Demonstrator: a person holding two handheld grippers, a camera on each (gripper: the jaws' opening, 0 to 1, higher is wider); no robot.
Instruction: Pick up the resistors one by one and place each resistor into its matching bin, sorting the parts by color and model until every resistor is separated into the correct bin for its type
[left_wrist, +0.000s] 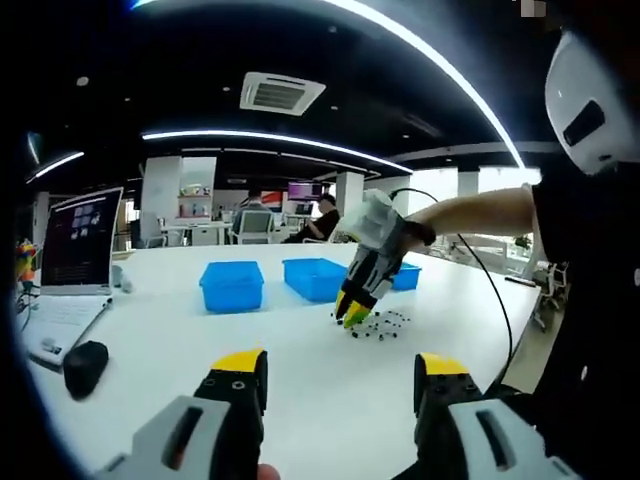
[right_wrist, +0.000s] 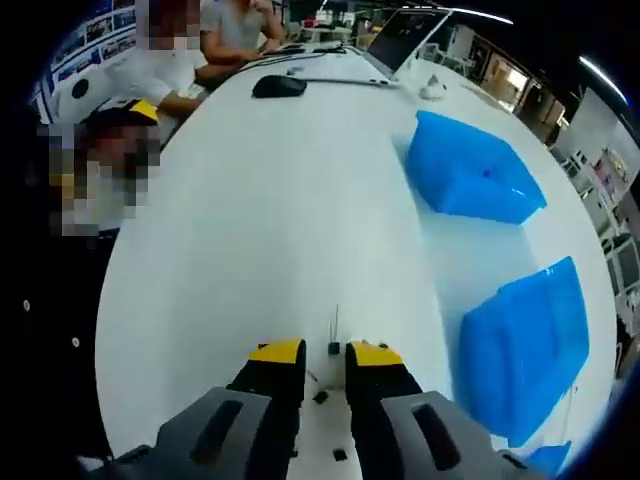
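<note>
Yellow-tipped jaws of the left gripper (left_wrist: 340, 378) rise wide apart at the bottom of the left gripper view, holding nothing, above bare white counter (left_wrist: 300, 390). Beyond them the right gripper (left_wrist: 352, 312) reaches in from the right on a person's arm, its yellow tips pointing down at the near edge of a loose scatter of small dark resistors (left_wrist: 382, 326) on the counter. In the right gripper view that gripper's own jaws (right_wrist: 325, 353) stand narrow, with one small dark resistor (right_wrist: 333, 348) in the slim gap between the tips, thin leads pointing away from it; whether the tips truly pinch it or only bracket it is hard to tell at this size. Further dark pieces lie on the counter (right_wrist: 260, 230) under and behind the jaws. Farther off, three blue bins sit in a row across the counter: one (left_wrist: 231, 285) to the left, a second (left_wrist: 315, 277) just behind the right gripper, a third (left_wrist: 406, 275) partly hidden by it. At the far left stand a black mouse (left_wrist: 86, 366) and an open laptop (left_wrist: 80, 245), and people sit at the desks beyond.
</note>
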